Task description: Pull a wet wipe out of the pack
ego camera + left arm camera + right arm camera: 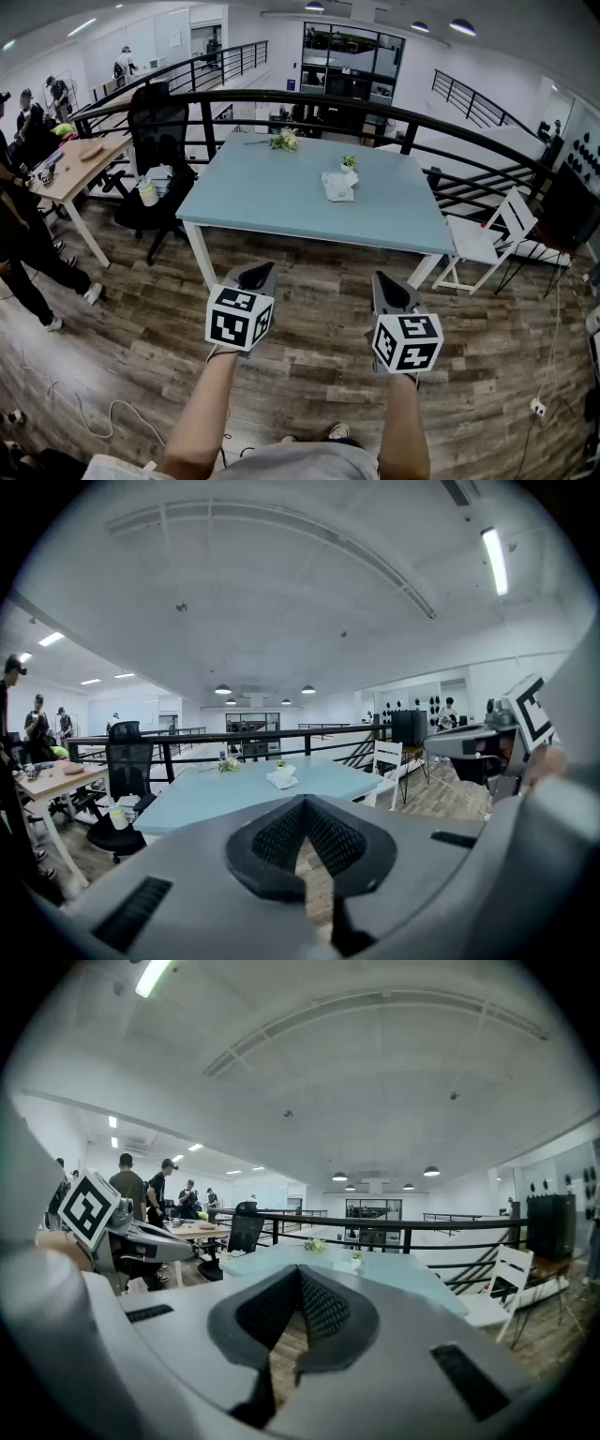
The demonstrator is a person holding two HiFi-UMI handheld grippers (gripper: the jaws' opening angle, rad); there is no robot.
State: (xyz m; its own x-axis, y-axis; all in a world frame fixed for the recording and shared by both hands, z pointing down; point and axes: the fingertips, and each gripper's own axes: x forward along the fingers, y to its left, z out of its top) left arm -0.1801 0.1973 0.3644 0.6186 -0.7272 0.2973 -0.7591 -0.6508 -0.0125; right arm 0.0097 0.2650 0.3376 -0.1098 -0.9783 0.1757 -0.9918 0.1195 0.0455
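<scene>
Two hand-held grippers hover side by side in the lower middle of the head view, above the wooden plank floor [309, 375] and short of the near edge of a light blue table [272, 202]. The left gripper [255, 273] sits left of centre and the right gripper [386, 283] right of centre, each with its marker cube facing the camera and a bare forearm below it in the frame. Both point toward the table, tipped slightly downward. In the left gripper view the two dark ribbed pads meet at their tips, with only a narrow wedge of floor showing between them lower down, and nothing sits in that gap. The right gripper view shows the same: jaws drawn together at the tips and empty. The wet wipe pack [338, 187], a pale flat packet, lies on the tabletop in the upper middle of the head view, right of the table's centre and well apart from both grippers. Just above it in the frame stands a small potted plant [348, 162], and a bunch of flowers [284, 140] lies near the table's upper edge, further left. A black office chair [159, 127] stands at the table's left end and a white folding chair [487, 239] at its right corner. A black railing [375, 105] curves above the table. At the far left of the frame, people stand around a wooden desk [80, 164].
</scene>
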